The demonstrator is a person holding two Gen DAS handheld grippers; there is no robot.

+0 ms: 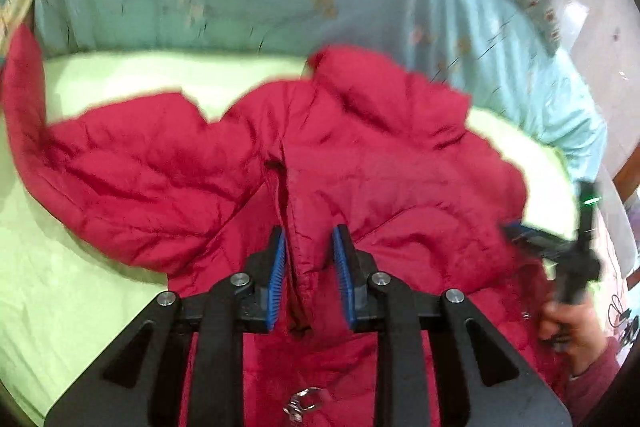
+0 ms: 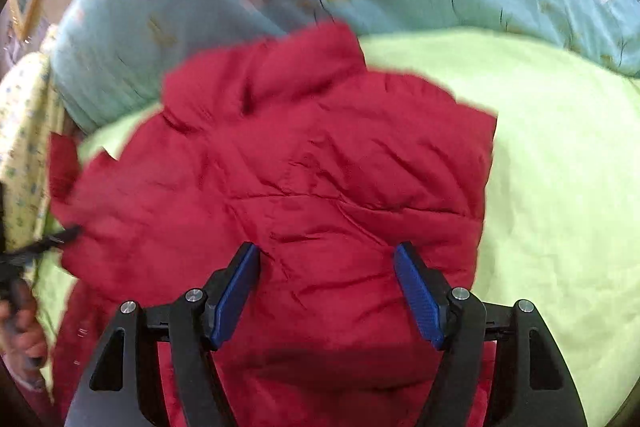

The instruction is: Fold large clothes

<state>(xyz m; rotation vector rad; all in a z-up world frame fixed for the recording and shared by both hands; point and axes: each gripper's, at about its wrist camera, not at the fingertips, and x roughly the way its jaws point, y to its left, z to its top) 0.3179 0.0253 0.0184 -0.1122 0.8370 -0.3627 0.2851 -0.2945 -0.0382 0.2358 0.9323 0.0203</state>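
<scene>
Both grippers tilt down over one red padded jacket (image 1: pixel 360 163) spread on the green bed sheet (image 1: pixel 80 267). The left gripper (image 1: pixel 309 267), narrowly parted, pinches the jacket's front edge; the right gripper (image 2: pixel 326 291) hovers wide apart, holding nothing.

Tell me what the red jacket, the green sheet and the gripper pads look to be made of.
Red jacket: likely a padded, quilted synthetic shell; puffy stitched panels, crinkled surface with a slight sheen.
Green sheet: probably matte woven cotton; soft shallow creases, no shine.
Gripper pads: seemingly blue ribbed rubber or plastic, on black rigid fingers.
</scene>
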